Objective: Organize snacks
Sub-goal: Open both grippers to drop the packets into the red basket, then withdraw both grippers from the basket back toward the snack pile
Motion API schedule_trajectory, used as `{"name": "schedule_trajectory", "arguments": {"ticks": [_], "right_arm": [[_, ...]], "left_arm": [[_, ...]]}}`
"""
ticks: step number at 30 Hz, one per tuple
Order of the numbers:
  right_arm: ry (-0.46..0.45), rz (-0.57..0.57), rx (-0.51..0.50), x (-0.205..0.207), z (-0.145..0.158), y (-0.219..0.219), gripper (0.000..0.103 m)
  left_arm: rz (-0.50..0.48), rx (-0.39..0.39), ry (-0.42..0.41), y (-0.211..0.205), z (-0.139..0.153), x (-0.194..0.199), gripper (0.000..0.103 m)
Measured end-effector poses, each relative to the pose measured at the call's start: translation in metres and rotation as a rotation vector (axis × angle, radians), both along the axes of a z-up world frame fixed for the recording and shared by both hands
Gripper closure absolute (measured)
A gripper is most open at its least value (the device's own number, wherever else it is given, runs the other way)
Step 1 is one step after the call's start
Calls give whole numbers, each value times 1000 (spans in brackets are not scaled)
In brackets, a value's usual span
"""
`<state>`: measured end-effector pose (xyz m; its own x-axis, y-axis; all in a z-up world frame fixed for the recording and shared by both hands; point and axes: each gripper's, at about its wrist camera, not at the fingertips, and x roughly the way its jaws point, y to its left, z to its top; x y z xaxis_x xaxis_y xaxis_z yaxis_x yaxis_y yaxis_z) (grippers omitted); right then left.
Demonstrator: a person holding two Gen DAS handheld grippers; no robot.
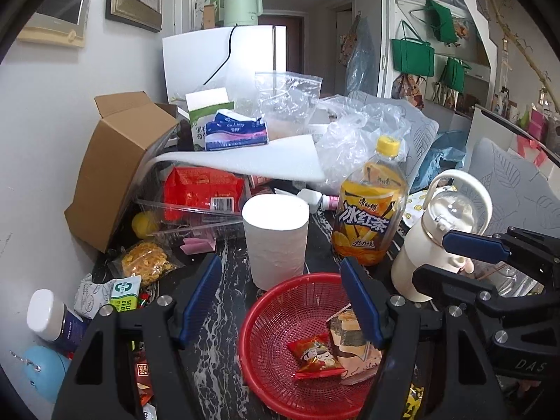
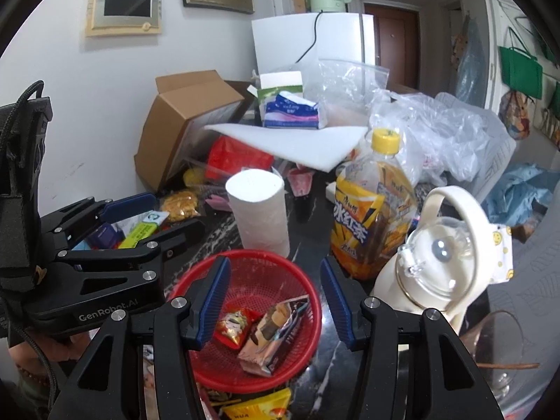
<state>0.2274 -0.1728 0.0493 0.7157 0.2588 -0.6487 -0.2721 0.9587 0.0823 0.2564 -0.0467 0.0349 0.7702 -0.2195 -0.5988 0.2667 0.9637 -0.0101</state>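
A dark marble-patterned tabletop (image 1: 224,311) is crowded with clutter. Near its front edge sits a round red plastic mesh basket (image 1: 280,301), apparently the collecting spot for snacks. Behind it stand an upright white paper roll (image 1: 276,241) and, to the right, a tall orange iced-tea bottle (image 1: 371,210). Inside the basket a beige flat snack packet (image 2: 273,336) lies with its long axis running near-left to far-right; a small red wrapped snack (image 2: 232,325) rests touching its left side. The left gripper (image 1: 280,297) and right gripper (image 2: 274,301) hover above the basket, jaws apart, holding nothing. More snacks likely remain at far left.
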Motion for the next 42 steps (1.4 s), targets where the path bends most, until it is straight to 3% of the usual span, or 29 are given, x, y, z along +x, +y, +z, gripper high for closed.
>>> {"name": "schedule_trajectory", "arguments": {"ticks": [6, 9, 19, 27, 42], "right_arm": [[-50, 0, 4, -18, 18, -3, 50], [-73, 8, 17, -29, 23, -4, 44], [-83, 33, -21, -81, 25, -3, 42], [-57, 44, -19, -122, 9, 2, 39], [49, 88, 54, -163, -50, 11, 39]], "left_arm": [[2, -2, -52, -2, 18, -23, 33], [11, -7, -70, -3, 22, -37, 24], [-27, 19, -93, -9, 24, -89, 24], [-48, 53, -90, -9, 13, -132, 24], [-60, 34, -9, 11, -38, -175, 24]]}}
